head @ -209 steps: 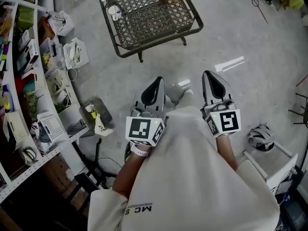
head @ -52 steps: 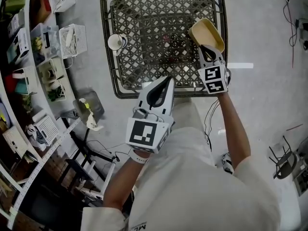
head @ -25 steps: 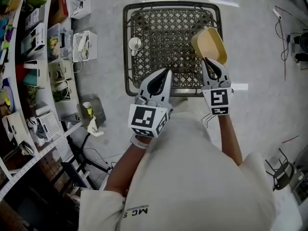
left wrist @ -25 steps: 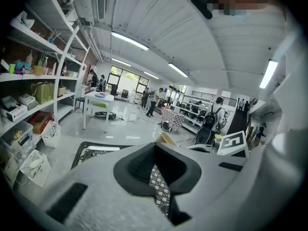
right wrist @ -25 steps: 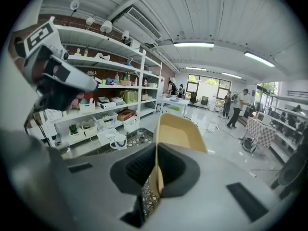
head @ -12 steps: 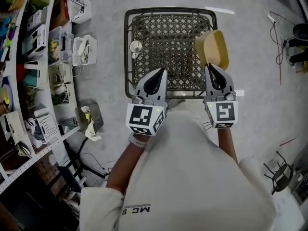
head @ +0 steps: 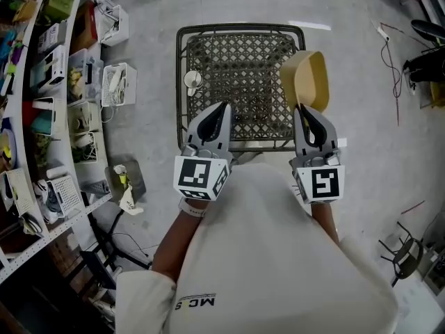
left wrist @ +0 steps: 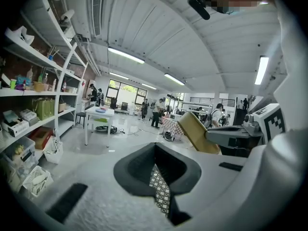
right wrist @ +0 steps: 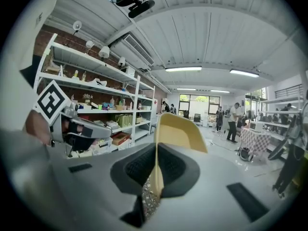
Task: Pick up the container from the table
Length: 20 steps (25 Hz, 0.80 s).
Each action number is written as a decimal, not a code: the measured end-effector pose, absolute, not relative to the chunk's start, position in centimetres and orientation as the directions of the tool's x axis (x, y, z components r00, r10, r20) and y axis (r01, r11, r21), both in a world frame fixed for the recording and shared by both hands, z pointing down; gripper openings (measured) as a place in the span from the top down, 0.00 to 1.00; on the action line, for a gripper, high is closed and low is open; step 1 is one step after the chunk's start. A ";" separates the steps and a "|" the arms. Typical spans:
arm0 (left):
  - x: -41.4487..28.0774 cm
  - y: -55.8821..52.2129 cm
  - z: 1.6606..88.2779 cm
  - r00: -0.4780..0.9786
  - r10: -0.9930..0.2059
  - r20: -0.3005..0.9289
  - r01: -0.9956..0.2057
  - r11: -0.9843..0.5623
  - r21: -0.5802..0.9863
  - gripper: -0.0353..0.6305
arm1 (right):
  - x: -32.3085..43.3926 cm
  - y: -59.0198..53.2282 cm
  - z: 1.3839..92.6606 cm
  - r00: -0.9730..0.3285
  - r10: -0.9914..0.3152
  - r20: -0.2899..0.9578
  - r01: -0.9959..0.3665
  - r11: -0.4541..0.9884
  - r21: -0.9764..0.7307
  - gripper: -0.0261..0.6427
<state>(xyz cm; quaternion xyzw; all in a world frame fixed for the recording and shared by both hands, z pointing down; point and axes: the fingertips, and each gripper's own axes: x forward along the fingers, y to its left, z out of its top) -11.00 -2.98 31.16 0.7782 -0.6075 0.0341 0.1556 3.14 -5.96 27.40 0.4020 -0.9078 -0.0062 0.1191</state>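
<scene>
Holding the pale yellow oval plastic container (head: 306,81) by one thin wall, my right tongs (head: 304,111) are clenched on it. In the right gripper view the yellow wall runs straight down between the two dark pads, and the rest of the shell rises above them against the room. The container is up in the air, clear of the dark metal lattice bench (head: 236,51). It is tipped on edge so that its hollow side shows to the head camera. From above it lies across the bench's right rim, part over the lattice and part over the grey concrete floor (head: 361,117).

My left tongs (head: 221,111) are pressed together with nothing between them. Their own view shows the pads meeting along a seam, with a sliver of lattice visible below. That view also catches the yellow container and the other tongs off to its right. In the head view both tongs hang side by side over the bench's near edge, apart from each other, each with its black-and-white marker cube toward me.

A small white cup (head: 192,81) stands on the lattice close to the bench's left rim, well apart from the container. White shelving (head: 49,110) crowded with bins and boxes curves along the left side. The wearer's white shirt (head: 264,256) fills the bottom of the head view.
</scene>
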 end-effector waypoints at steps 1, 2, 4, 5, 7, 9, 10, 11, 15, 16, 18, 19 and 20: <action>-11.1 -3.0 30.8 0.258 -0.937 0.237 -0.957 -0.214 0.194 0.93 | 3.2 -5.9 27.0 -0.651 -0.732 0.202 -0.729 0.676 0.103 0.92; -11.1 -3.1 30.5 0.258 -0.938 0.231 -0.958 -0.217 0.189 0.93 | 3.2 -5.9 26.7 -0.653 -0.732 0.194 -0.730 0.676 0.098 0.92; -11.1 -3.0 30.1 0.261 -0.939 0.223 -0.958 -0.223 0.180 0.93 | 3.3 -6.0 26.3 -0.654 -0.735 0.180 -0.733 0.674 0.091 0.92; -11.0 -2.8 30.0 0.263 -0.939 0.222 -0.958 -0.226 0.176 0.93 | 3.3 -6.0 26.2 -0.653 -0.737 0.177 -0.735 0.673 0.089 0.92; -10.9 -2.5 29.8 0.264 -0.939 0.221 -0.958 -0.229 0.173 0.93 | 3.5 -6.1 26.0 -0.652 -0.739 0.170 -0.738 0.670 0.082 0.92; -11.0 -2.3 29.7 0.263 -0.939 0.223 -0.959 -0.229 0.169 0.93 | 3.5 -6.2 25.7 -0.653 -0.740 0.162 -0.741 0.669 0.066 0.92; -11.0 -2.3 29.7 0.262 -0.938 0.225 -0.959 -0.228 0.166 0.93 | 3.5 -6.2 25.7 -0.654 -0.740 0.159 -0.742 0.668 0.057 0.92; -11.1 -2.3 29.7 0.262 -0.938 0.226 -0.960 -0.228 0.166 0.93 | 3.5 -6.3 25.6 -0.654 -0.740 0.157 -0.743 0.668 0.051 0.92; -10.9 -2.2 29.9 0.263 -0.937 0.228 -0.959 -0.228 0.171 0.93 | 3.5 -6.3 25.9 -0.657 -0.738 0.156 -0.741 0.670 0.048 0.92; -10.8 -2.2 29.9 0.265 -0.937 0.229 -0.958 -0.229 0.172 0.93 | 3.5 -6.3 26.0 -0.657 -0.737 0.157 -0.741 0.670 0.045 0.92; -10.7 -2.3 30.0 0.270 -0.935 0.230 -0.957 -0.234 0.171 0.93 | 3.6 -6.4 26.1 -0.655 -0.739 0.160 -0.744 0.667 0.035 0.92; -10.6 -2.4 30.0 0.271 -0.935 0.230 -0.957 -0.236 0.170 0.93 | 3.6 -6.5 26.2 -0.654 -0.740 0.161 -0.745 0.666 0.033 0.92; -10.6 -2.5 29.9 0.273 -0.934 0.229 -0.956 -0.238 0.170 0.93 | 3.7 -6.6 26.3 -0.653 -0.740 0.162 -0.746 0.665 0.034 0.92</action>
